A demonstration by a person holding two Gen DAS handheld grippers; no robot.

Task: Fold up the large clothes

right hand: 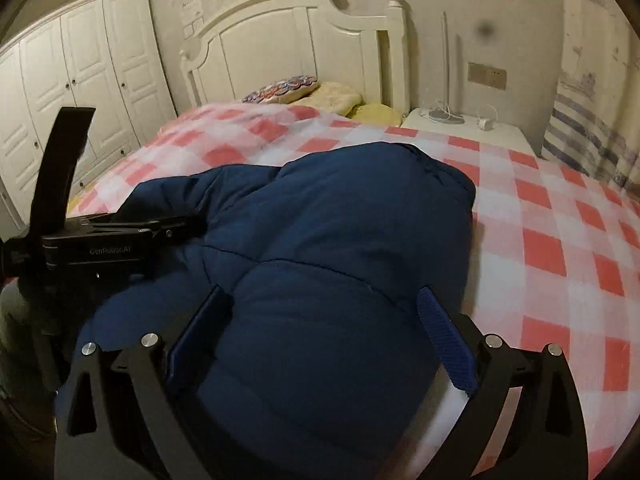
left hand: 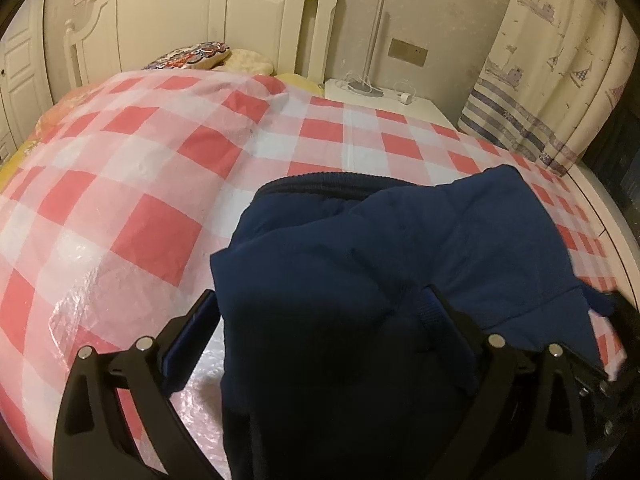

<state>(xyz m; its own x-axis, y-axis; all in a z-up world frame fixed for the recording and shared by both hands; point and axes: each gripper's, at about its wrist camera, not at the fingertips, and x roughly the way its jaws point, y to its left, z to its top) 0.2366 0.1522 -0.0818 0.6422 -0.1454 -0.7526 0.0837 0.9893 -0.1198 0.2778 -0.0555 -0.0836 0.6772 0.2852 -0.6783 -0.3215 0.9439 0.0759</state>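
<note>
1. Nearest my right-hand camera, my right gripper (right hand: 320,340) stands spread wide, its blue pads (right hand: 444,344) set on either side of a puffy bulge of the navy jacket (right hand: 320,240); the right pad shows a gap of white beside it, and neither pad squeezes the cloth.
2. From my left-hand camera, my left gripper (left hand: 320,320) also has its jaws apart, with dark folds of the navy jacket (left hand: 400,240) heaped between them. The left pad (left hand: 192,332) sits just beside the fabric's edge; the right one is partly buried under cloth, so I cannot tell whether anything is pinched there.
3. I see the jacket bunched in a rounded heap on the bed, lying on the red-and-white checked cover (right hand: 540,248), close to the near edge and toward the side nearest the curtain (left hand: 560,80).
4. In my right view, the body of the left gripper lies at the left, against the jacket's edge.
5. Beyond the jacket, the checked cover (left hand: 120,200) runs up to a patterned pillow (right hand: 286,88) and a white headboard (right hand: 280,32).
6. I note a white nightstand (right hand: 472,130) with a lamp base beside the bed, and white wardrobe doors (right hand: 80,80) along the far left wall.
</note>
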